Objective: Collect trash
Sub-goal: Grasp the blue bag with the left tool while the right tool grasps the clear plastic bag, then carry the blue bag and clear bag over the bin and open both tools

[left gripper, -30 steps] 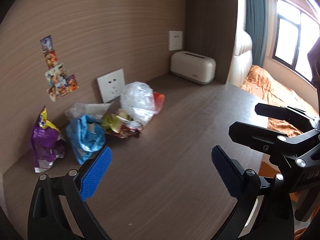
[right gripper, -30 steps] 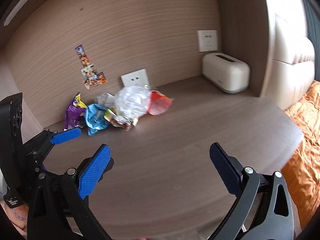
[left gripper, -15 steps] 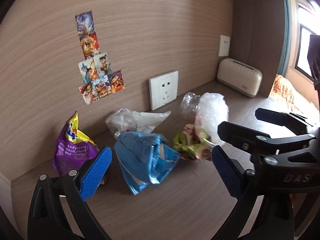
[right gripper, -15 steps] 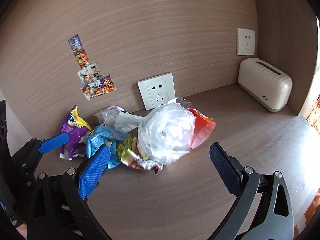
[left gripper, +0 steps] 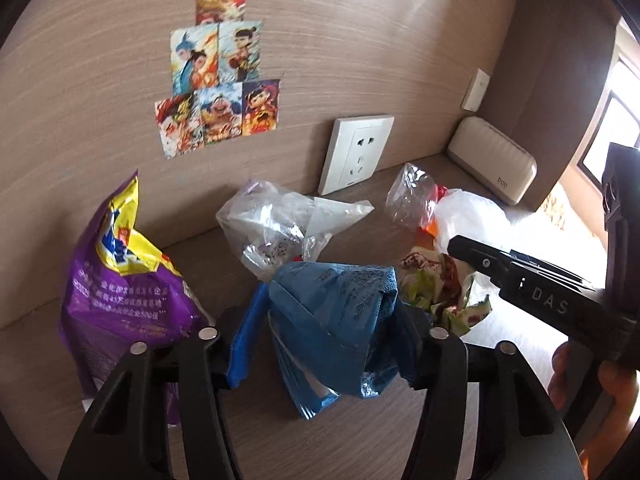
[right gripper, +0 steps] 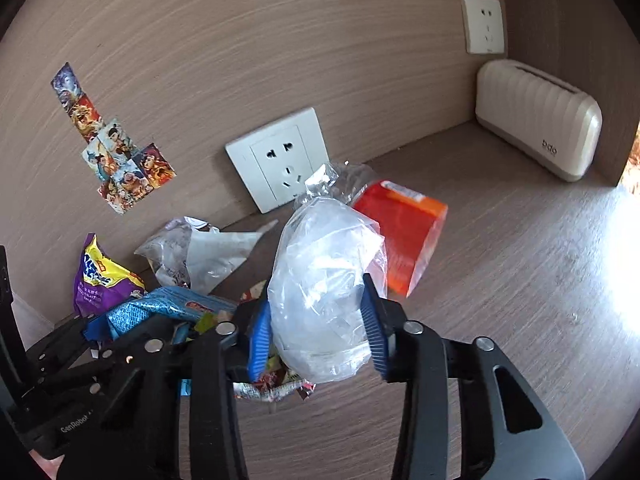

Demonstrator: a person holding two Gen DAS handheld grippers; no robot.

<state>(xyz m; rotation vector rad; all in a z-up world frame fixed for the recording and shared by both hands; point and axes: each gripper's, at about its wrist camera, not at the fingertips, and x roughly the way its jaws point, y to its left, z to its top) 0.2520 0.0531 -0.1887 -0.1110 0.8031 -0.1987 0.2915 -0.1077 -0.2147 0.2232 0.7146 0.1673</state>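
Left gripper [left gripper: 320, 344]: jaws closing, blue pads pressing both sides of the blue wrapper [left gripper: 340, 320]
Right gripper [right gripper: 316, 336]: jaws closing, pads squeezing the clear plastic bag [right gripper: 324, 288]
Trash pile: on the wooden desk [right gripper: 520, 280] by the wall socket [right gripper: 280, 160]
Beside: purple snack bag [left gripper: 120, 280], orange packet [right gripper: 404, 232]
Far corner: cream toaster [right gripper: 536, 116]

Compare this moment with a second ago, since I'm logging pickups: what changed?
Both grippers moved in on the pile and are closing: left gripper around the blue wrapper, right gripper around the clear bag. Purple bag and toaster stayed put.
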